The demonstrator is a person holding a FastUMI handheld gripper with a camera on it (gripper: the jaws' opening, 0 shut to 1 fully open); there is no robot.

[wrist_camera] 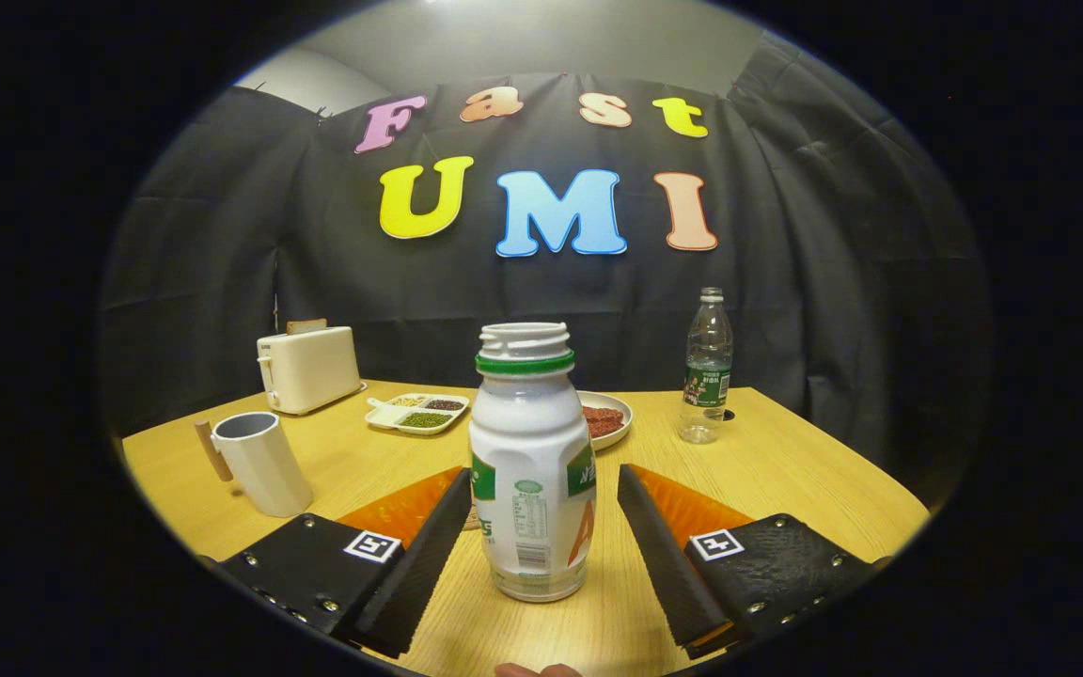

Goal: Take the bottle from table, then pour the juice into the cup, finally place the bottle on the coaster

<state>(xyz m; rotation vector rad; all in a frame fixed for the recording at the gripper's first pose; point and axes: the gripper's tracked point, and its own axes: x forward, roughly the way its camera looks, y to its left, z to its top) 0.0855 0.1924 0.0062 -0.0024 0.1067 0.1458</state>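
Your claw (541,527) is held level and low over the worktop (814,489), pointing straight ahead, fingers spread wide with the bottle (532,470) standing upright between them. Neither finger touches it, there's a gap on both sides. The bottle's cap is off, with a green ring under the open neck. Off beyond your left finger sits the cup (261,461) with its wooden handle. Further back you've got a toaster (308,369), a divided tray (417,412), a plate (609,418) and a clear water bottle (707,367).
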